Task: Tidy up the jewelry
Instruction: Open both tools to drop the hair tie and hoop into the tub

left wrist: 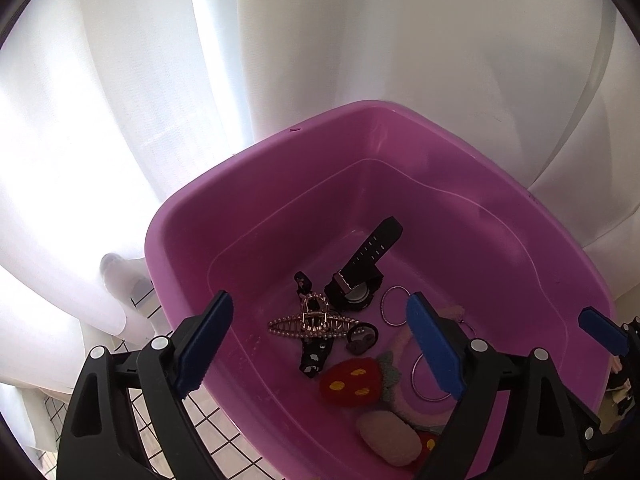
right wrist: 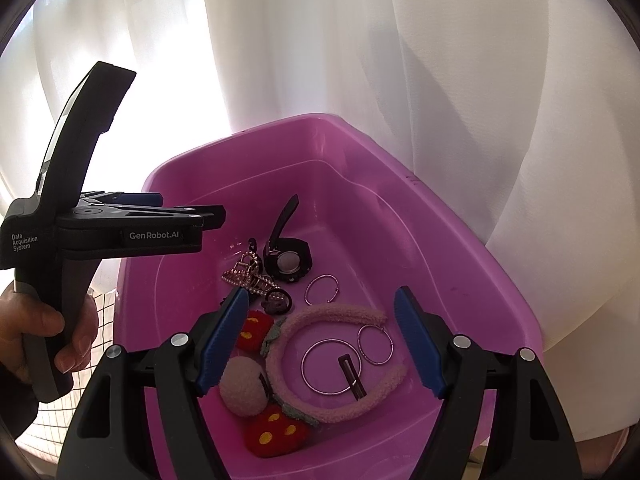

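A purple plastic basin (left wrist: pixel 180 208) holds the jewelry. In it lie a black watch (left wrist: pixel 356 280), a pearl hair claw (left wrist: pixel 316 322), a thin hoop (left wrist: pixel 394 306), a red plush clip (left wrist: pixel 348 384) and a pink pompom (left wrist: pixel 388 442). My left gripper (left wrist: pixel 320 320) hovers open above the claw with nothing between its blue pads. The right wrist view shows the watch (right wrist: pixel 286 262), a fuzzy pink headband (right wrist: pixel 332 312), a large hoop (right wrist: pixel 330 366) and a smaller hoop (right wrist: pixel 374 344). My right gripper (right wrist: pixel 320 300) hangs open over the headband, holding nothing. A hand (right wrist: pixel 40 332) holds the left gripper (right wrist: pixel 212 216) at the basin's left rim.
White curtains (left wrist: pixel 320 40) hang close behind the basin. The basin stands on a surface with a black wire grid (left wrist: pixel 224 436), also seen at the left under the hand (right wrist: pixel 100 308). The basin's far half is bare.
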